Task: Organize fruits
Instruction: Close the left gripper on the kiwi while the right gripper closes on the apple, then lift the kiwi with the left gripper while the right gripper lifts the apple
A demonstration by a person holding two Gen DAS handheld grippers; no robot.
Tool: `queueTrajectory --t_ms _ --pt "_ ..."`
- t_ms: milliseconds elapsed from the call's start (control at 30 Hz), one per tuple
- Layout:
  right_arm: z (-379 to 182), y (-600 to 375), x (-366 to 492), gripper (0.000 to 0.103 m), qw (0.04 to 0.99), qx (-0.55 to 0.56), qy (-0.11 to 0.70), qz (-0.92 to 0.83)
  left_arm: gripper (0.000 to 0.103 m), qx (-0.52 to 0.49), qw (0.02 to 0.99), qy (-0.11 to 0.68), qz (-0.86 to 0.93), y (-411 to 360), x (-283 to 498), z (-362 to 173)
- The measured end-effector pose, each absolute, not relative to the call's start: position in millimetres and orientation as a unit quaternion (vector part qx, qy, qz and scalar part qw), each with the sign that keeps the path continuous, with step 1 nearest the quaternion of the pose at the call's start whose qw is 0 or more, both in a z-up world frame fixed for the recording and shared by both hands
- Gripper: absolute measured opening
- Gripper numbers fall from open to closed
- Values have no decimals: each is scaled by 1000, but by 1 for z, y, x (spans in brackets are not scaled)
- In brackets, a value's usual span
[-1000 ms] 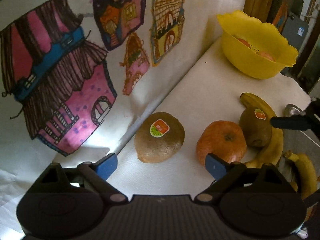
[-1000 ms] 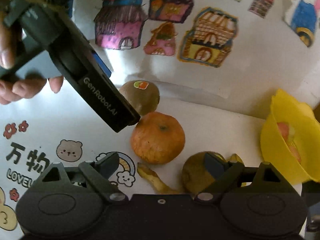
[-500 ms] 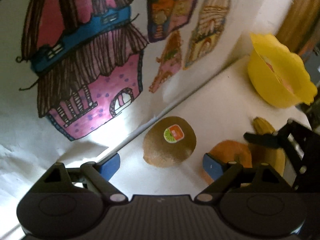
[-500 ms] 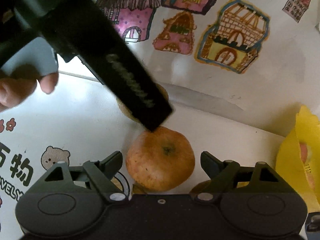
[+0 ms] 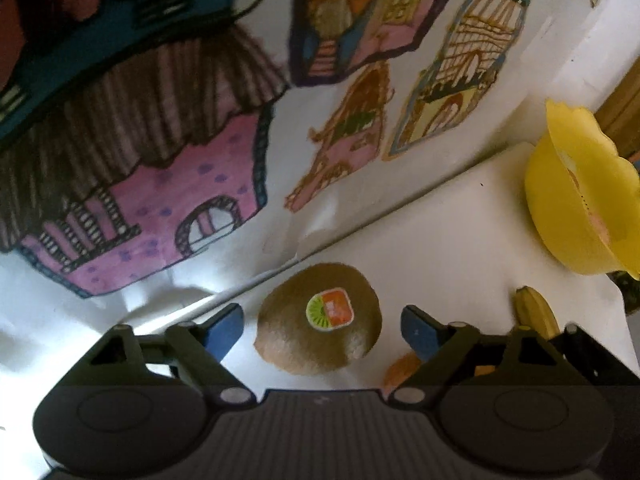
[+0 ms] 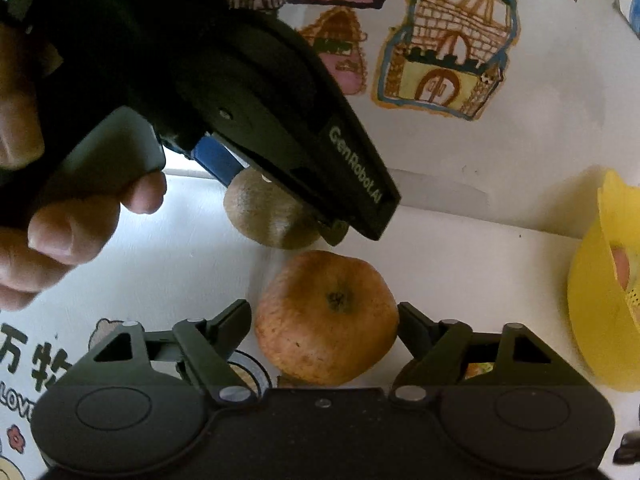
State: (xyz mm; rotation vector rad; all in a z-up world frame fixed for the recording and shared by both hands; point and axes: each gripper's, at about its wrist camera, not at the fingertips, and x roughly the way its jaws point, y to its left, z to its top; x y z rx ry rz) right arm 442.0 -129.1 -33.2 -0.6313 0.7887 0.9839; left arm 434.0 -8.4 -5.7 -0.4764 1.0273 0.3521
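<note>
A brown kiwi [image 5: 318, 318] with a sticker lies on the white table by the wall. My left gripper [image 5: 322, 328] is open, its blue pads [image 5: 224, 328] on either side of the kiwi with gaps. An orange [image 6: 326, 316] lies between the fingers of my open right gripper [image 6: 325, 322], which stand close beside it. The right wrist view shows the left gripper body [image 6: 280, 120] over the kiwi [image 6: 264, 210]. A yellow bowl [image 5: 576, 200] stands far right; it also shows in the right wrist view [image 6: 600, 312], with some fruit inside.
A banana [image 5: 534, 312] lies right of the kiwi. The wall [image 5: 160, 140] behind carries coloured house drawings. A printed mat [image 6: 36, 360] with characters covers the table at left. A person's hand [image 6: 48, 220] holds the left gripper.
Both grippers have moved forward. The kiwi now sits between the left fingers and the orange between the right fingers. Both stay open.
</note>
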Motion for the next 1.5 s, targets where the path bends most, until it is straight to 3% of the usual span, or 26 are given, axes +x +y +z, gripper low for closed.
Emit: queueTrajectory --t_ms 233,333,1100,1500 --pt "-30 -123 448 75 765 -286 372 441 69 -205 836 479 174 -17 439 -8" --pt "-28 -120 450 71 768 -290 373 433 68 -204 835 481 170 -17 436 -7" --pt "-22 -105 370 71 767 -270 403 421 68 -163 835 514 112 14 328 18" --pt "-29 -109 338 70 801 -237 402 374 68 -131 838 524 79 2 312 18"
